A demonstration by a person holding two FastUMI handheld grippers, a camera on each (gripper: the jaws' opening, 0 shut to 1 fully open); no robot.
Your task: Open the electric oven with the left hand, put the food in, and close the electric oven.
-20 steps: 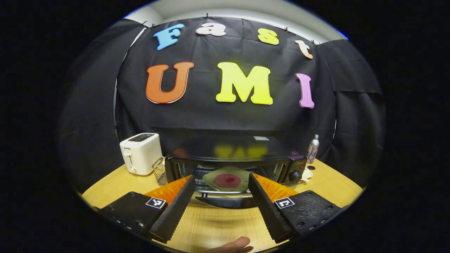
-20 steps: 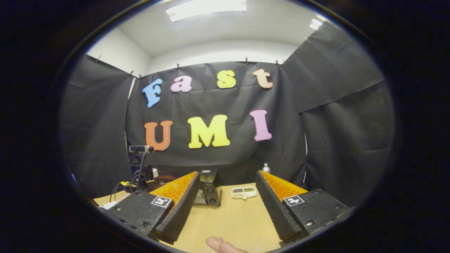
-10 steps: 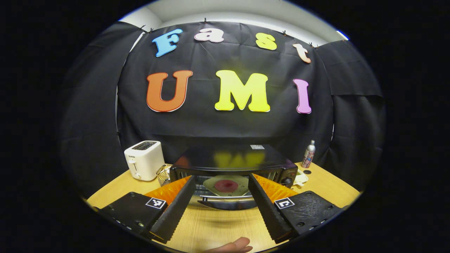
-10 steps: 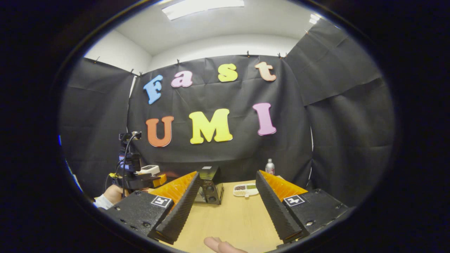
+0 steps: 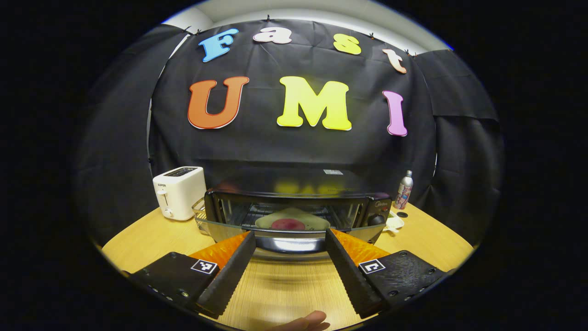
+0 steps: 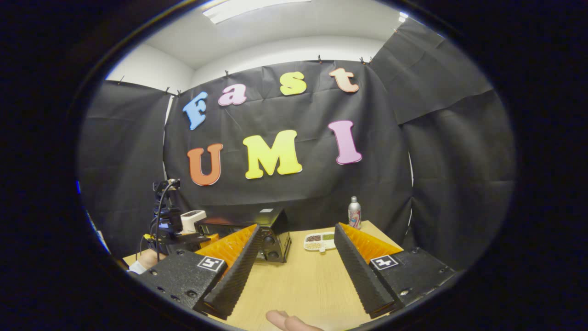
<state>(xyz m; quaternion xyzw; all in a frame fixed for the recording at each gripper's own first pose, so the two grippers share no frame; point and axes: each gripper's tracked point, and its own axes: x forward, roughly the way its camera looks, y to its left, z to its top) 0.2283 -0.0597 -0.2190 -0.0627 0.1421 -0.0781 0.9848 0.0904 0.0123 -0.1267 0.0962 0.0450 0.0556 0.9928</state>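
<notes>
A: What does the booth look like?

B: Black cloth walls on every side, and a pale wood-grain tabletop (image 5: 285, 289) with smooth bare board in front of both grippers.

A: And the oven?

B: In the left gripper view the electric oven (image 5: 294, 209) sits at about twelve o'clock, a black box with a glossy top. Its glass door (image 5: 289, 232) is part-way up, tilted, its shiny bottom edge just beyond the fingertips. Inside, on the wire rack, lies a pale plate (image 5: 317, 221) with a round red piece of food (image 5: 288, 224). Two knobs sit on the panel at the oven's right end.

A: The left gripper?

B: The left gripper (image 5: 290, 235) has its jaws spread wide, with nothing between them. The fingers are ridged like saw teeth. I cannot tell whether the tips touch the door.

A: The other one?

B: The right gripper (image 6: 297, 229) is also spread, empty, over bare board; a fingertip of the holding hand (image 6: 287, 320) shows at six o'clock.

A: What surrounds the oven?

B: At ten o'clock a boxy white toaster (image 5: 179, 192), with a small wire basket (image 5: 200, 216) between it and the oven. At two o'clock a slim metal bottle (image 5: 404, 190) near the far edge, and a white sectioned dish (image 6: 320, 241) beside the oven.
</notes>
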